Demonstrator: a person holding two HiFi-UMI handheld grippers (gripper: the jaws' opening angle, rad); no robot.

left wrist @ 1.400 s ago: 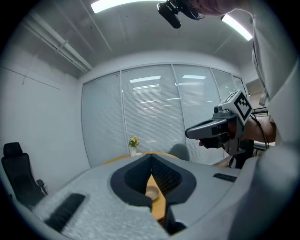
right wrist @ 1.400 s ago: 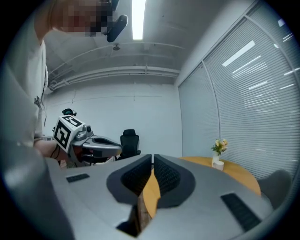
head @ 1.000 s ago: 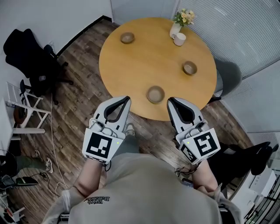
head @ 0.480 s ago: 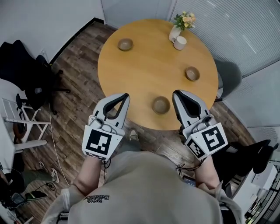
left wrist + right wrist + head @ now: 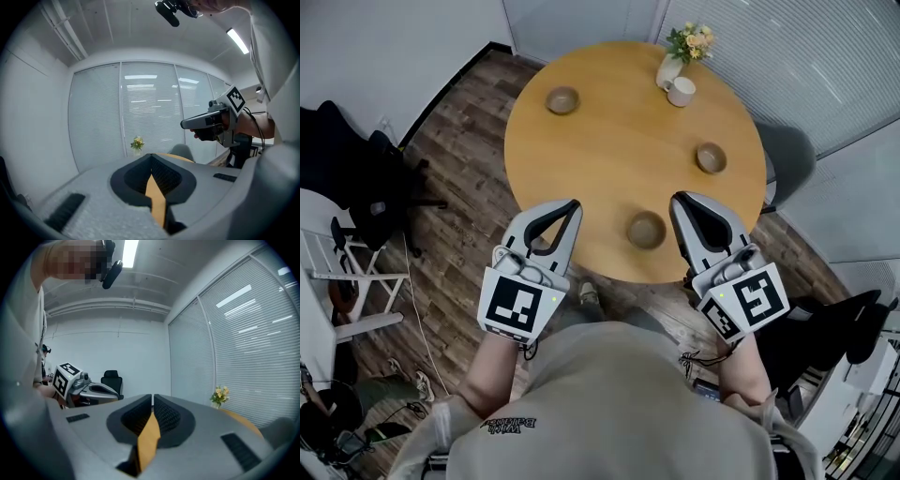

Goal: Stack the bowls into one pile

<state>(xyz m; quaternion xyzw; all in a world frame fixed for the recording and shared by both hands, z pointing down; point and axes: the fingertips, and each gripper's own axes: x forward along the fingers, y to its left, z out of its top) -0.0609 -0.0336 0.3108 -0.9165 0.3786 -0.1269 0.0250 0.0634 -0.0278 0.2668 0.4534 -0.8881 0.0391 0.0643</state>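
Bowls lie apart on your worktop (image 5: 619, 141): the nearest bowl (image 5: 646, 229) sits between your left gripper (image 5: 570, 206) and right gripper (image 5: 678, 201). From it, the second bowl (image 5: 711, 157) is at 1 o'clock and the third bowl (image 5: 562, 100) at 11. Both grippers are closed on nothing.

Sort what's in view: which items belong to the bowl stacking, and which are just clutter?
Job: near bowl, right bowl, far-left bowl, all apart on the round table; left gripper and right gripper, both shut, empty.
Clutter: flower vase, white mug, grey chair, black chair.
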